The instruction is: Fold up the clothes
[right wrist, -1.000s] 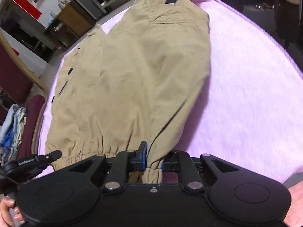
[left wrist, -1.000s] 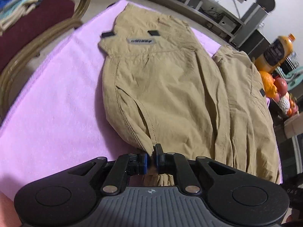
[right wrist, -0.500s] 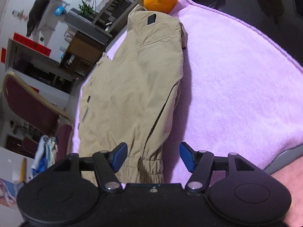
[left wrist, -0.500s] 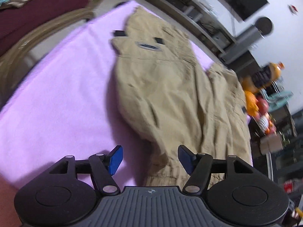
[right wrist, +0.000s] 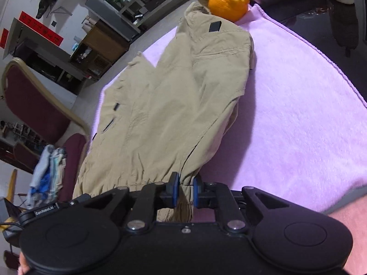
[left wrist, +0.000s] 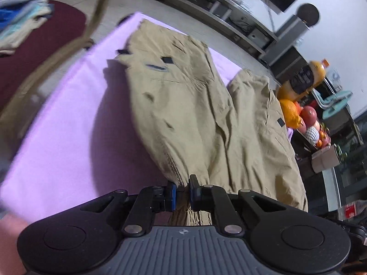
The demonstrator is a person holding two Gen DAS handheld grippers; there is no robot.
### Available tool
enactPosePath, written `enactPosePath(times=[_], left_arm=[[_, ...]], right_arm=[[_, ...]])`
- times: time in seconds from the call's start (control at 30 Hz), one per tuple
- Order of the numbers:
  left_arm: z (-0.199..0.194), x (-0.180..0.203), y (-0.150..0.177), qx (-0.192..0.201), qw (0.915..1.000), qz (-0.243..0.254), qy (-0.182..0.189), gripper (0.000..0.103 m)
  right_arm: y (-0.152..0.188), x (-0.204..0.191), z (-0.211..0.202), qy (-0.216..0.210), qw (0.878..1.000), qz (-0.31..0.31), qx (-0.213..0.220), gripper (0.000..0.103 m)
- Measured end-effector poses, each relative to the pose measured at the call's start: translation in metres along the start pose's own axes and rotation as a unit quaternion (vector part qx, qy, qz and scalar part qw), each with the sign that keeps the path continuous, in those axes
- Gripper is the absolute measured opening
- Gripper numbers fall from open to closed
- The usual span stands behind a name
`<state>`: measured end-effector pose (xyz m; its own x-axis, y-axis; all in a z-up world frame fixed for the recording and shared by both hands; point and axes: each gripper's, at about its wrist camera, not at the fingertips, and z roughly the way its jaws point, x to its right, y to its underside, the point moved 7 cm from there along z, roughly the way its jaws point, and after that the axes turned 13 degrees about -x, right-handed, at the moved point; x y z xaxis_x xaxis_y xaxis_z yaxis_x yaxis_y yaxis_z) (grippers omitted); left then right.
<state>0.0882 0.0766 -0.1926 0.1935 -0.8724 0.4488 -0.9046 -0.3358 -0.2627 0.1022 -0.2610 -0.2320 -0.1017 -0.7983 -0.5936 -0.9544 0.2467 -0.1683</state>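
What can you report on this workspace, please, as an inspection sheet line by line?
Surface: purple towel spread over the table.
Job's things: khaki trousers lying flat, waist far, elastic cuffs near.
Clutter: orange touching the trousers' waist; juice bottle and more fruit behind it.
Grippers: left gripper shut on one cuff; right gripper shut on the other cuff.
Cables: thin black cable beside the left gripper's body.
Surroundings: red chair with stacked clothes; shelves behind.
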Motion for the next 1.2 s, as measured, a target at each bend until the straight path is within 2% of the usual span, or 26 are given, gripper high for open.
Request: enactPosePath(times=[0.1, 0.23, 0.3, 0.37, 0.4, 0.57, 0.7, 0.77, 0.8, 0.83, 0.93, 0.97, 1.07, 1.13, 1.2], left_arm=[[0.007, -0.007, 0.017, -0.023, 0.9995, -0.015, -0.016, 0.011], [0.039, -0.015, 0.03, -0.046, 0.9972, -0.014, -0.057, 0.015], [0.039, -0.013, 0.032, -0.049, 0.9968, -0.007, -0.063, 0.025], [0.034, -0.003, 0.028, -0.039, 0.997, 0.017, -0.065, 0.035], [0.031, 0.002, 0.026, -0.034, 0.9969, 0.028, -0.065, 0.033], [0.019, 0.027, 0.015, -0.008, 0.9938, 0.086, -0.069, 0.035], [0.009, 0.047, 0.006, 0.013, 0.9885, 0.133, -0.071, 0.038], [0.004, 0.057, 0.002, 0.023, 0.9848, 0.156, -0.073, 0.038], [0.002, 0.062, 0.0, 0.028, 0.9828, 0.167, -0.073, 0.037], [0.005, 0.065, -0.004, 0.031, 0.9818, 0.172, -0.073, 0.037], [0.034, 0.064, -0.026, 0.026, 0.9841, 0.161, -0.071, 0.031], [0.044, 0.064, -0.033, 0.025, 0.9848, 0.157, -0.071, 0.03], [0.074, 0.063, -0.052, 0.02, 0.9869, 0.146, -0.065, 0.028], [0.093, 0.061, -0.054, 0.013, 0.988, 0.144, -0.054, 0.027], [0.106, 0.048, -0.055, 0.011, 0.9897, 0.126, -0.067, 0.03]], right_arm=[[0.011, 0.003, -0.001, 0.01, 1.0, 0.003, -0.016, 0.013], [0.018, 0.017, 0.024, 0.046, 0.998, 0.0, -0.036, 0.014], [0.02, 0.02, 0.034, 0.058, 0.997, -0.006, -0.043, 0.02], [0.018, 0.019, 0.022, 0.06, 0.997, -0.025, -0.044, 0.025], [0.016, 0.019, 0.012, 0.061, 0.997, -0.028, -0.038, 0.027], [-0.002, 0.015, -0.051, 0.066, 0.997, -0.045, 0.02, 0.036], [-0.027, 0.009, -0.087, 0.078, 0.992, -0.07, 0.072, 0.038], [-0.039, 0.007, -0.091, 0.077, 0.99, -0.08, 0.086, 0.035], [-0.045, 0.007, -0.089, 0.075, 0.99, -0.081, 0.087, 0.028], [-0.051, 0.005, -0.084, 0.068, 0.99, -0.085, 0.086, 0.025], [-0.066, -0.009, -0.049, 0.055, 0.991, -0.106, 0.055, 0.026], [-0.07, -0.014, -0.034, 0.049, 0.992, -0.113, 0.041, 0.026], [-0.079, -0.028, 0.031, -0.047, 0.993, -0.097, -0.044, 0.036], [-0.082, -0.027, 0.074, -0.125, 0.987, -0.038, -0.095, 0.036], [-0.087, -0.022, 0.115, -0.19, 0.972, 0.027, -0.136, 0.036]])
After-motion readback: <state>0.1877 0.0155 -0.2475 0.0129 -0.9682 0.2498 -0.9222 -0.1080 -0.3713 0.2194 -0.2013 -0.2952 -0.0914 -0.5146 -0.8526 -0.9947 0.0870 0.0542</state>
